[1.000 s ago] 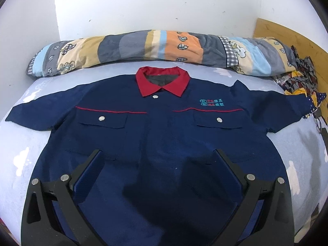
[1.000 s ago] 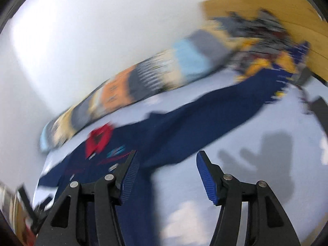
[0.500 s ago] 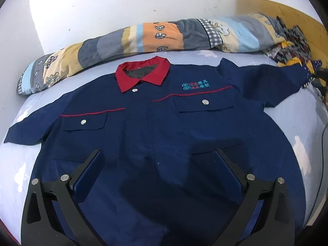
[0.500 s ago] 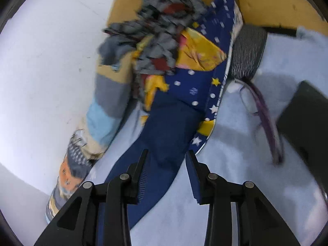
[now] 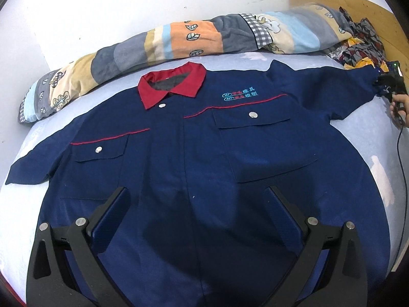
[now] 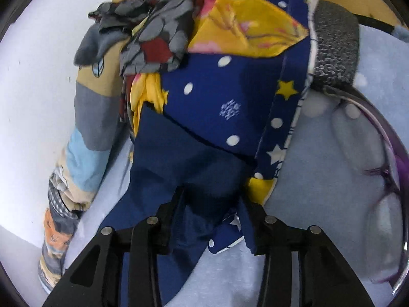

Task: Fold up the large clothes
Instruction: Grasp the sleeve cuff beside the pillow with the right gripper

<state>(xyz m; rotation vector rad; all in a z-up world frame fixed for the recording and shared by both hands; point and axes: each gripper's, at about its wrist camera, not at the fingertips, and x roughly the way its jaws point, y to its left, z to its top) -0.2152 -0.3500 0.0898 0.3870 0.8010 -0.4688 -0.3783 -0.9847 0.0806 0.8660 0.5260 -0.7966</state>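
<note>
The right gripper is closing its jaws around the cuff end of the navy work shirt's sleeve. Dark cloth is bunched between the jaws, and a corner of the star-and-dot printed blue and yellow fabric looks caught in with it, though I cannot tell whether the pads press firmly yet. From these jaws the sleeve runs back and to the left toward the shirt body, so a fold would carry the cuff along that line, inward across the chest. The printed fabric lies partly over the cuff and touches it, so it may drag along with the sleeve.

The left gripper hangs with its jaws wide apart and nothing between them, above the lower front of the navy short-sleeved work shirt with a red collar. The shirt lies flat, front up, on the pale blue bed sheet. Its long axis runs from the hem at the near edge to the collar at the far side, which points at the rolled patchwork quilt against the wall. The sleeves spread left and right across that axis. In the left wrist view the right gripper sits at the far right sleeve tip, so the right hand is much the nearer to that cuff; the left is nearer the hem and the left sleeve.
</note>
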